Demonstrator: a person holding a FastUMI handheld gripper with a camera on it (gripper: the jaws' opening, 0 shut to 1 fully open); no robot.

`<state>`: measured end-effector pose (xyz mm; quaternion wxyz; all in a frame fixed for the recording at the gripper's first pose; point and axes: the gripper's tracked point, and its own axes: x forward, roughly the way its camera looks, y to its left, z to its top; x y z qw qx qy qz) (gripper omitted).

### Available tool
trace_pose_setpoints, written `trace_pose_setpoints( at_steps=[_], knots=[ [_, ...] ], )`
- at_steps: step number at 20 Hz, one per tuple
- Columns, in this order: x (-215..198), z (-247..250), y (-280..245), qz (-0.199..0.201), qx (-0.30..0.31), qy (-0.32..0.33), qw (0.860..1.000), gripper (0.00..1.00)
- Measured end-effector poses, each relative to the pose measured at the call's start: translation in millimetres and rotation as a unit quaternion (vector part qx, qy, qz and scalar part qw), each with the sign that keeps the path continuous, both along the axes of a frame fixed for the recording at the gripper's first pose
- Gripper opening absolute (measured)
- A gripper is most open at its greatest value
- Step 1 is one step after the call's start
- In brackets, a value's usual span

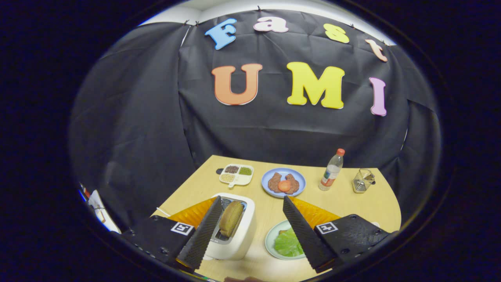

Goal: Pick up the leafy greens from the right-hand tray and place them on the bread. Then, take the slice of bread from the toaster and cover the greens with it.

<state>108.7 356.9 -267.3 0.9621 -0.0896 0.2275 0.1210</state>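
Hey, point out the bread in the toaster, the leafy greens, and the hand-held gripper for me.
Bread slice [230, 218]: gripper view, middle of its broad face, standing in the toaster slot.
Leafy greens [287, 243]: gripper view, centre of the leaf on the pale plate.
Hand-held gripper [252, 200]: gripper view, midway between its fingertips, fingers apart.

The tongs [250, 225] gaped empty above the pale wooden surface [352, 203], a brown bread slice [231, 218] in the white toaster [238, 235] between them.
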Motion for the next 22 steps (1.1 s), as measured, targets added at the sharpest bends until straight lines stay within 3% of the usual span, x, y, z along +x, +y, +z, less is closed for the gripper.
trace_pose_setpoints(
  at_steps=[3,9,14,22],
  knots=[
    [9.3,-30.2,17.8,-0.012,-0.005,0.031,0.999,0.97],
    [33.2,-86.4,36.6,-0.073,-0.009,0.101,0.992,0.97],
    [45.2,-106.2,37.2,-0.097,-0.025,0.117,0.988,0.83],
    [39.0,-108.0,28.7,-0.119,-0.028,0.132,0.984,0.22]
  ],
)
